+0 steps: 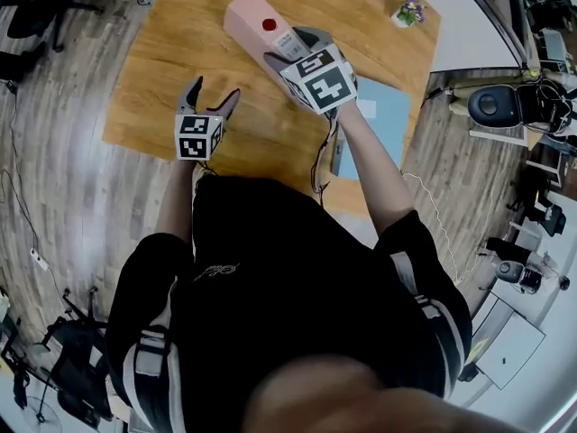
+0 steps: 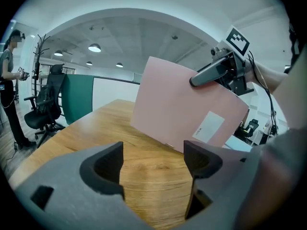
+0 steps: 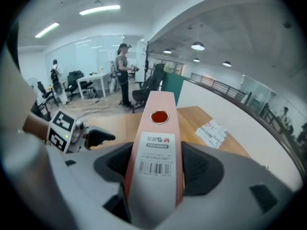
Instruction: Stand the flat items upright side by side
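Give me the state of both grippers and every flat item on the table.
pink binder, gripped at its spine, tilted over the table.
right gripper, shut on the pink binder.
left gripper, open, empty.
blue folder, lying flat, untouched.

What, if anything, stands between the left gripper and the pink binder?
Nothing visible: only the wooden table lies between the open left gripper and the pink binder, which the right gripper clamps across its spine.
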Available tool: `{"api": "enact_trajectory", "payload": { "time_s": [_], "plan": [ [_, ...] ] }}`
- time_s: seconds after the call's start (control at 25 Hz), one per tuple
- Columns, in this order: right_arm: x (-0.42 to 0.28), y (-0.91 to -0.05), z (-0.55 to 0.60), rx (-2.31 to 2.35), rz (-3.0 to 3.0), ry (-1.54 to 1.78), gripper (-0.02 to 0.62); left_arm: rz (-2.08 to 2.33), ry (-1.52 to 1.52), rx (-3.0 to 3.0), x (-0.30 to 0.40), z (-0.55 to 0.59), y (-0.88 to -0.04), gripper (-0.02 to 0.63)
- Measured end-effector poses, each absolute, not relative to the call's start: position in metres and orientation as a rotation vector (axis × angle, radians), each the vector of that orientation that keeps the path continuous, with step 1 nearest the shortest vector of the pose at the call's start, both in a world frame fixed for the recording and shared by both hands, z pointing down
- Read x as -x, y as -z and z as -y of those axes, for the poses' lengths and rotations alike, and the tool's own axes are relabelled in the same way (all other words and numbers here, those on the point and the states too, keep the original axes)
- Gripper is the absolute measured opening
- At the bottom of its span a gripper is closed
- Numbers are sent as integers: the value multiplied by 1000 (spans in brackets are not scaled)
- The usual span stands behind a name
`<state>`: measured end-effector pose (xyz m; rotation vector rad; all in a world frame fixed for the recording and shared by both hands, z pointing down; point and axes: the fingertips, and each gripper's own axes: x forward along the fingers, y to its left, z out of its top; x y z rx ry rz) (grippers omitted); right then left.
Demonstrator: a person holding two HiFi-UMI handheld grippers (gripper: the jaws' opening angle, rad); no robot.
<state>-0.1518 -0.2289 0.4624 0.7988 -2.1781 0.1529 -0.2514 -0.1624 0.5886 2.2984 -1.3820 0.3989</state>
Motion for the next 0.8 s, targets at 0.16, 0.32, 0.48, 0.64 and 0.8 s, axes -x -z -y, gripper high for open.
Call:
{"api": "enact_trajectory", "payload": {
  "time_s": [0.16,0.32,0.48,0.64,0.8],
  "plan": [
    [139,-439,247,-1025,2232,-149,301,1378,-417,-2304,252,168,-588,399],
    [128,-419,256,-1236,2307,-147,301,1362,-441,-2318,248,172,-586,397],
    [104,-406,249,-1574,2344,-127,302,1332,-468,-2338,237,175,-586,396],
    [84,-405,221,-1810,2346,-87,305,1297,-494,-2362,225,174,-588,394],
    [86,-407,199,-1845,2335,-52,307,1264,-507,-2379,212,170,-590,394]
  ]
}}
